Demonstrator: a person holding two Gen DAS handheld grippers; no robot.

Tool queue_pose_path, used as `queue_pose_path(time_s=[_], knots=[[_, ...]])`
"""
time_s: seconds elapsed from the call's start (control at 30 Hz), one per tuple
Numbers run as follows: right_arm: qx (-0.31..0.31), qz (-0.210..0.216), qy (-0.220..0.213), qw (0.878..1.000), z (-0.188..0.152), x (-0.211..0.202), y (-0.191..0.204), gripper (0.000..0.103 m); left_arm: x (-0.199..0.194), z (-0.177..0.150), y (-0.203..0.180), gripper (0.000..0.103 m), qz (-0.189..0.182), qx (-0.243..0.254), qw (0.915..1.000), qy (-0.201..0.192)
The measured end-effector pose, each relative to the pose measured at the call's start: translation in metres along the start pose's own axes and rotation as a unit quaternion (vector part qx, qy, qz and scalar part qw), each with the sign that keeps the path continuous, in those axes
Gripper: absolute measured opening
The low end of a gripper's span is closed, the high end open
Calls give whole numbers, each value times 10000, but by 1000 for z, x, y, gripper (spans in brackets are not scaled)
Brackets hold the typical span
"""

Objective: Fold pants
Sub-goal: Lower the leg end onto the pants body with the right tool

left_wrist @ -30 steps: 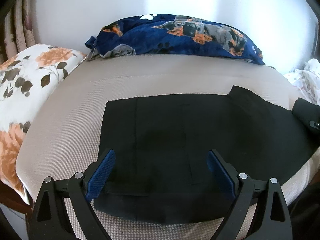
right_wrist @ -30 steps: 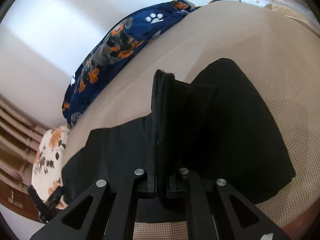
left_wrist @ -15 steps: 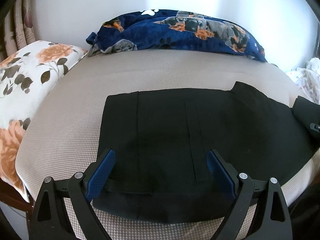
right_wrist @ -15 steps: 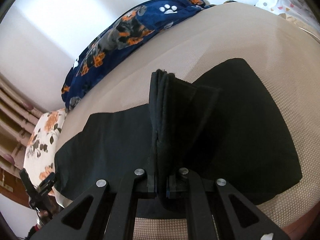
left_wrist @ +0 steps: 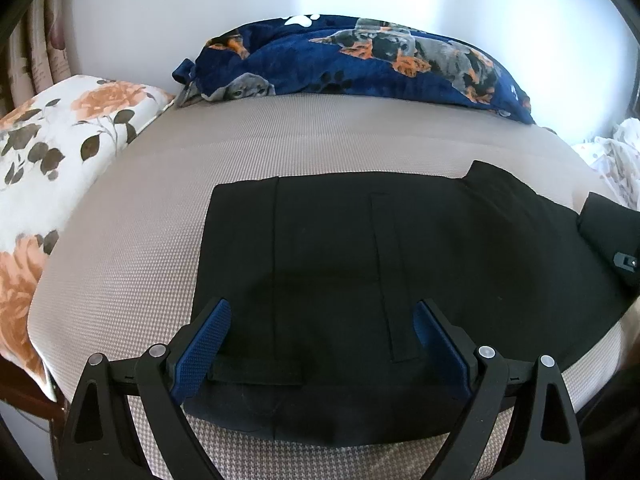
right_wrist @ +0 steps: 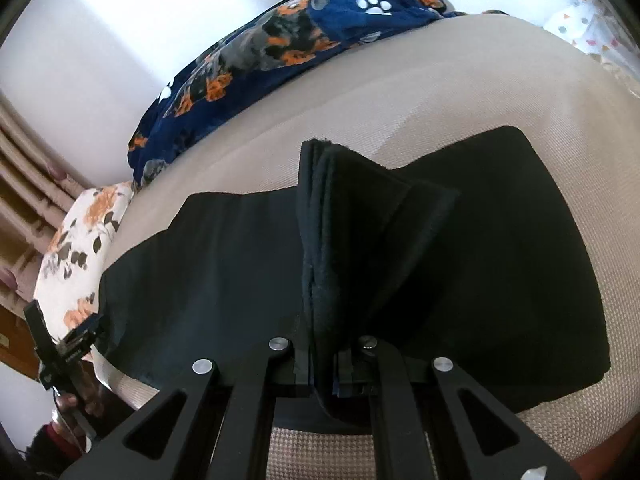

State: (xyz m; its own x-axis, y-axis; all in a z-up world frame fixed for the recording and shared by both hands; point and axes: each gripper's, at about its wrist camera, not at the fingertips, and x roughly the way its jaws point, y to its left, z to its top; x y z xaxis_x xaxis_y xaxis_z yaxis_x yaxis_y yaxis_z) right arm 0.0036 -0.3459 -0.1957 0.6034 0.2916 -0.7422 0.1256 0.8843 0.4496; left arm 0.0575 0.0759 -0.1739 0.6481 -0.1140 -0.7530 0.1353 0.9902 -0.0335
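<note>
The black pants (left_wrist: 360,280) look soft, limp and light, so they should drape and crease wherever lifted; hems and layered edges give the surest hold. They lie flat on the bed (left_wrist: 280,140), 1 end raised. The right claw (right_wrist: 320,364) is clenched on that stacked edge. The left claw (left_wrist: 320,344) hangs released above the near edge.

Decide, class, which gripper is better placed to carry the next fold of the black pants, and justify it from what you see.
Probably the right gripper: it is shut on a raised edge of the pants. The left gripper is open above flat cloth, holding nothing.
</note>
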Motion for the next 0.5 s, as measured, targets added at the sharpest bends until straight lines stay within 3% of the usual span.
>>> queue_pose_path(time_s=[0.5], knots=[[-431, -83, 146, 9989, -5, 7, 21, 9, 3, -2, -1, 93, 9, -20, 10000, 40]])
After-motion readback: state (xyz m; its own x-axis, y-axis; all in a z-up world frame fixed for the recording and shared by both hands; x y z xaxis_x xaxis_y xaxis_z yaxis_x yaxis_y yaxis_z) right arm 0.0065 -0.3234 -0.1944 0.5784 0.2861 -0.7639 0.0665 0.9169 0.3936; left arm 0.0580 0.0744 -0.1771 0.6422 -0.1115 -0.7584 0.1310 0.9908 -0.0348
